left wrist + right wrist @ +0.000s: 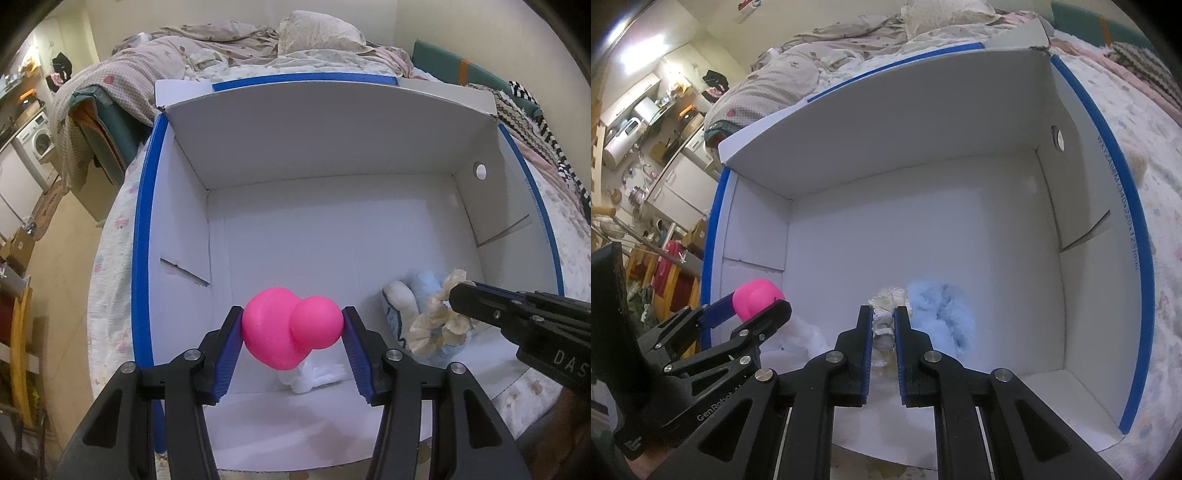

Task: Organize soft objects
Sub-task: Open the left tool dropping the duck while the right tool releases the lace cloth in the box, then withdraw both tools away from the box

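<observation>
My left gripper (292,323) is shut on a bright pink soft toy (291,330) and holds it over the near left of the white box (295,155). It also shows in the right wrist view (759,295). My right gripper (884,314) is shut on a cream frilly scrunchie (884,306), low inside the box. In the left wrist view the scrunchie (439,321) hangs from the right gripper's tip. A light blue plush (942,310) lies on the box floor right beside it. A white fluffy item (314,376) lies under the pink toy.
The blue-edged box sits on a bed with a pale patterned sheet (110,295). Rumpled bedding and a pillow (317,33) lie beyond it. A striped blanket (535,122) is at the right. Cluttered room and a washing machine (38,142) lie left.
</observation>
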The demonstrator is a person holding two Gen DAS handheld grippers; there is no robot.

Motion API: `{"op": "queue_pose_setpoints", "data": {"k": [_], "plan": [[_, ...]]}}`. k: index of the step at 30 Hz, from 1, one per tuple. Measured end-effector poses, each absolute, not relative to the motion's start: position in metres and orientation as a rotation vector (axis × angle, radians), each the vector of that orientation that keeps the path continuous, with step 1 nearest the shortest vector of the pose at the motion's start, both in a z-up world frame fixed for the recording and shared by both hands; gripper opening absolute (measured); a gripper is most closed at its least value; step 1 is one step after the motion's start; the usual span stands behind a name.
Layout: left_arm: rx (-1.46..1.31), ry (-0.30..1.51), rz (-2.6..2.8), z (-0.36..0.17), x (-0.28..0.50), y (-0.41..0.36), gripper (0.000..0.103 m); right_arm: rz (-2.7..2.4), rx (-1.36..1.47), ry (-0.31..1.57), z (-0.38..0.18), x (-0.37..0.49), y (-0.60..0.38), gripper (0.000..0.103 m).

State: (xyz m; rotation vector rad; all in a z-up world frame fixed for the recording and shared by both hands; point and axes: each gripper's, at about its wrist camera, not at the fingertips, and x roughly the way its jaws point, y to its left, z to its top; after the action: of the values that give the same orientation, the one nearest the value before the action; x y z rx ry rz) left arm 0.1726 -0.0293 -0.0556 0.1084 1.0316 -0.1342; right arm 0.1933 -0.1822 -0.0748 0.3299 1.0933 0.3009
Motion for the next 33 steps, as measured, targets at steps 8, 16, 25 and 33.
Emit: {"op": "queue_pose_setpoints", "data": {"k": [8,16,25,33], "plan": [[0.112,1.041,-0.117,-0.054,0.174,-0.03,0.06,0.285,0.314,1.091,-0.073,0.193,-0.182,0.056],[0.091,1.047,-0.099,-0.053,0.175,-0.027,0.07,0.254,0.357,1.066,-0.07,0.192,-0.19,0.09],[0.091,1.036,-0.087,-0.052,0.174,-0.026,0.07,0.239,0.36,1.014,-0.064,0.189,-0.191,0.103],[0.104,1.019,-0.059,-0.048,0.169,-0.021,0.07,0.233,0.374,0.971,-0.058,0.182,-0.196,0.103]]}}
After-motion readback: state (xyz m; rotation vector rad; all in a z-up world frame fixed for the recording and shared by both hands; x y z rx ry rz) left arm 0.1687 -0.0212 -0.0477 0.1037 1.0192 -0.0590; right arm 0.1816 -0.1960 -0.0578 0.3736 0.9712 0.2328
